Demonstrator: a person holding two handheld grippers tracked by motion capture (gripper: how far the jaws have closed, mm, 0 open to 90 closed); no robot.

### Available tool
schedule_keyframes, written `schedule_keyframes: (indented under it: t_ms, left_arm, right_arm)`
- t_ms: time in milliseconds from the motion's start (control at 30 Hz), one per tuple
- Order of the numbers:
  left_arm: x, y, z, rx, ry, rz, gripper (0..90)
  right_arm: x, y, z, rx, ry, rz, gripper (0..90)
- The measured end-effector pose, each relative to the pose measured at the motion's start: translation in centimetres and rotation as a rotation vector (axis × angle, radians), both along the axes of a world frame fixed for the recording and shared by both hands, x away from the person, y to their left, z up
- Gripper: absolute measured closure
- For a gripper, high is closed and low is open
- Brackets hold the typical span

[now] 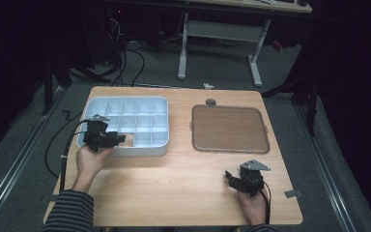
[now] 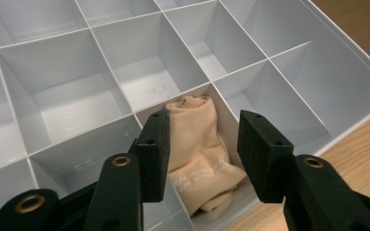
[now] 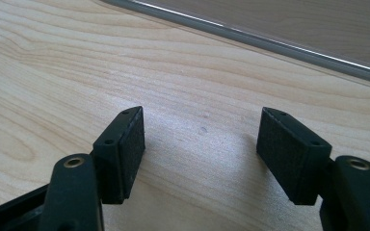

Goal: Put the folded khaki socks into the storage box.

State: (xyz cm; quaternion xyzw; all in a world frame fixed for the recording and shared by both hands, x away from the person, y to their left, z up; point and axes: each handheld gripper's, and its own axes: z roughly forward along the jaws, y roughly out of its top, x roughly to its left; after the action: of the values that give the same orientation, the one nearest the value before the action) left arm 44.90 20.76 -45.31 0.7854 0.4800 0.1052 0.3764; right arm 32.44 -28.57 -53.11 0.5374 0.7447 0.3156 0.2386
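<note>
We see faint white lettering printed on the beige cloth (image 2: 200, 154), too small to read; the cloth lies folded in one compartment at the near edge of the white organizer (image 2: 347, 91), lower centre of the left gripper view, and at centre left of the high view. The left gripper (image 2: 202, 156) hangs just above it, jaws apart on either side of the cloth and not pressing on it. At the lower right of the high view, the right gripper (image 3: 200, 149) holds its jaws wide apart over bare table (image 3: 77, 72), near the brown tray (image 1: 229, 128).
</note>
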Motion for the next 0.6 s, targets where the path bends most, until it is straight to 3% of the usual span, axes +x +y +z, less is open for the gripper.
schedule_keyframes:
  t_ms: [467, 600]
  left_arm:
    - [-1.8, 1.7, 0.1, -0.016, -0.029, 0.018, 55.7]
    - [-2.4, 1.6, 0.1, 0.044, -0.050, 0.017, 55.3]
  right_arm:
    - [0.0, 0.0, 0.0, 0.000, 0.000, -0.002, 34.1]
    - [0.0, 0.0, 0.0, 0.000, 0.000, -0.002, 34.1]
